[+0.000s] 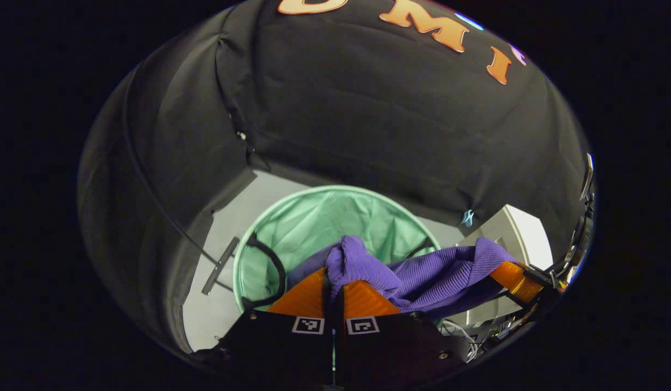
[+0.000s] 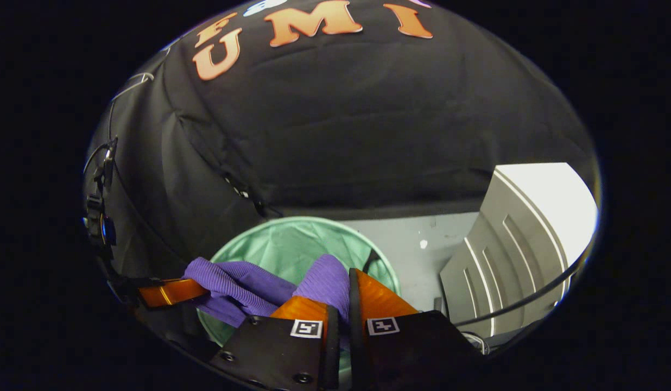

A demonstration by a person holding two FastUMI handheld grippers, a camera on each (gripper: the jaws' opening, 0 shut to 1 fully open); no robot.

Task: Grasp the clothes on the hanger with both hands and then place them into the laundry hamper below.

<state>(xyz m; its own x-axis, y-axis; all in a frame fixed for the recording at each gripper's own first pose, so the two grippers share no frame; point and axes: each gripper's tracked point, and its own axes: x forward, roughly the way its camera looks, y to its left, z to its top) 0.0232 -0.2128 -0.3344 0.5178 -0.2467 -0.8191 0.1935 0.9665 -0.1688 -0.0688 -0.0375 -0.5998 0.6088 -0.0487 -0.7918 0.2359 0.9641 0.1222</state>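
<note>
One purple garment (image 1: 422, 277) spans two grippers above one green hamper (image 1: 314, 217). Left gripper (image 1: 335, 290) and right gripper (image 2: 343, 304) each pinch the cloth, fingers nearly closed.

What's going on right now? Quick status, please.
Left gripper and right gripper both shut on the purple garment. Garment stretched between them, above the green hamper. Nothing in the way.
</note>
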